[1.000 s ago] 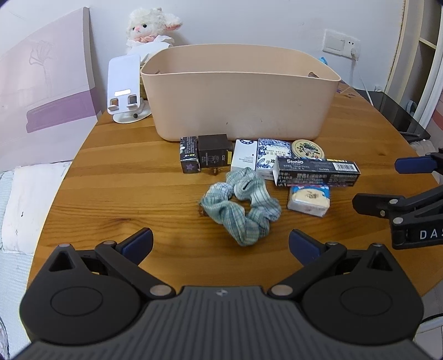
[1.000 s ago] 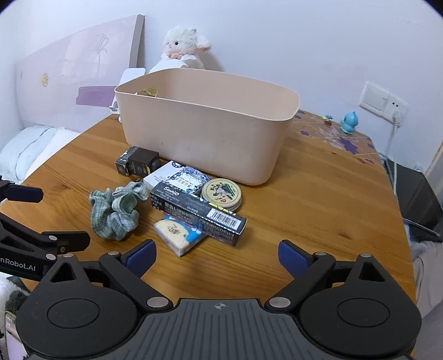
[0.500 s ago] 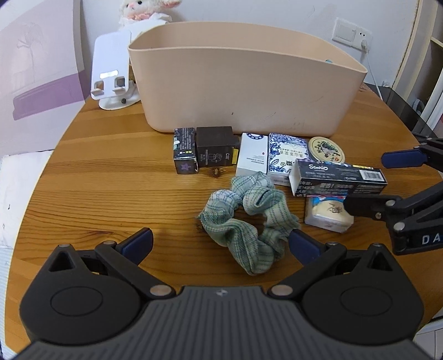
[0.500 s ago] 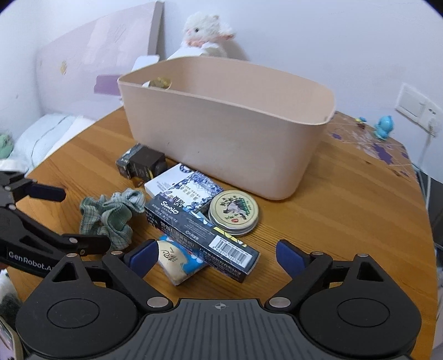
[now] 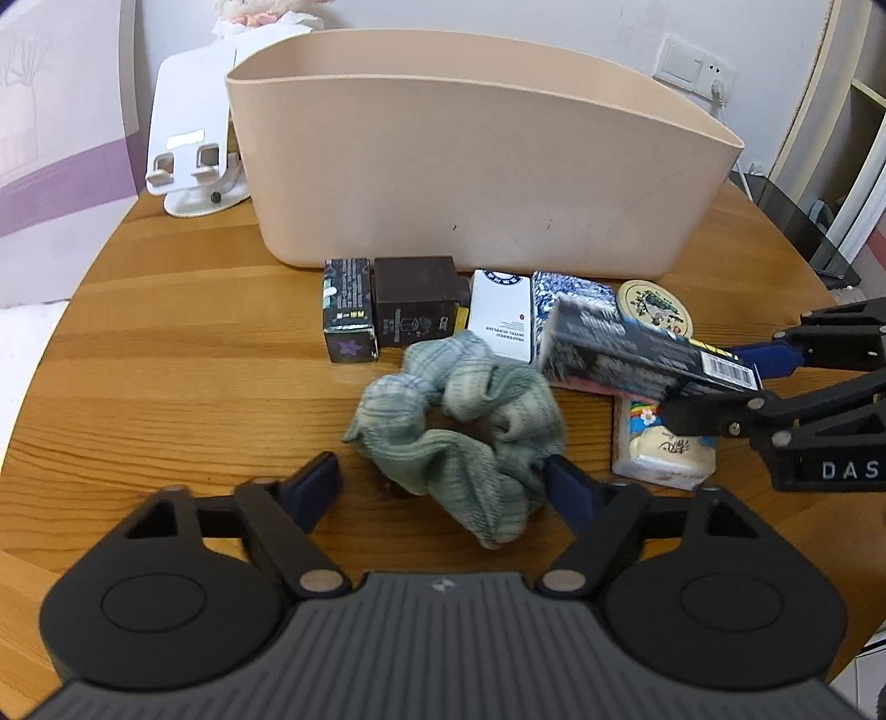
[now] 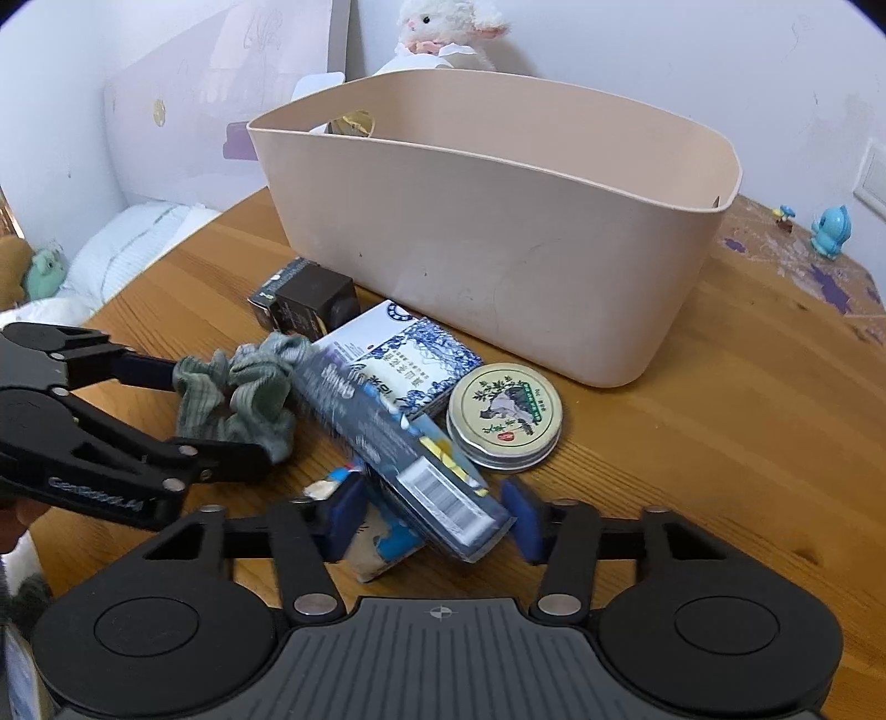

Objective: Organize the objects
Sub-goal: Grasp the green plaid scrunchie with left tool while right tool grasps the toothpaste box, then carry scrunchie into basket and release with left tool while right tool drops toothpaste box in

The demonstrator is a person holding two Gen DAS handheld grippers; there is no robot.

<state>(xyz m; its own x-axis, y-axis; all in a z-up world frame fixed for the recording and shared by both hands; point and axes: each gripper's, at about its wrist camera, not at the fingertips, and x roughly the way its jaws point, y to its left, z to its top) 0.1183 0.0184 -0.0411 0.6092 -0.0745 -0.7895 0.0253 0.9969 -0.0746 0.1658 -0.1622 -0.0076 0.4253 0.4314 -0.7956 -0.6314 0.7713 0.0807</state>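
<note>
A beige bin [image 5: 470, 183] [image 6: 498, 238] stands on the round wooden table [image 5: 166, 399]. In front of it lie small boxes, a round tin [image 6: 504, 415] and a green plaid scrunchie [image 5: 459, 421] [image 6: 238, 396]. My left gripper [image 5: 443, 484] is open, its fingers on either side of the scrunchie's near part. My right gripper [image 6: 434, 518] has closed in around the barcode end of a long dark box [image 6: 398, 448] [image 5: 642, 354], which looks blurred and tilted. A small soap packet [image 5: 659, 443] lies under that box.
A white phone stand [image 5: 194, 144] and a plush lamb [image 6: 443, 27] are behind the bin. A black cube box [image 5: 412, 299] and a blue patterned box [image 6: 410, 360] sit against the bin's front. A blue figurine [image 6: 828, 230] stands far right.
Both grippers moved forward and down. The left fingers now flank the scrunchie. The right fingers narrowed around the long dark box, which has shifted and tilted.
</note>
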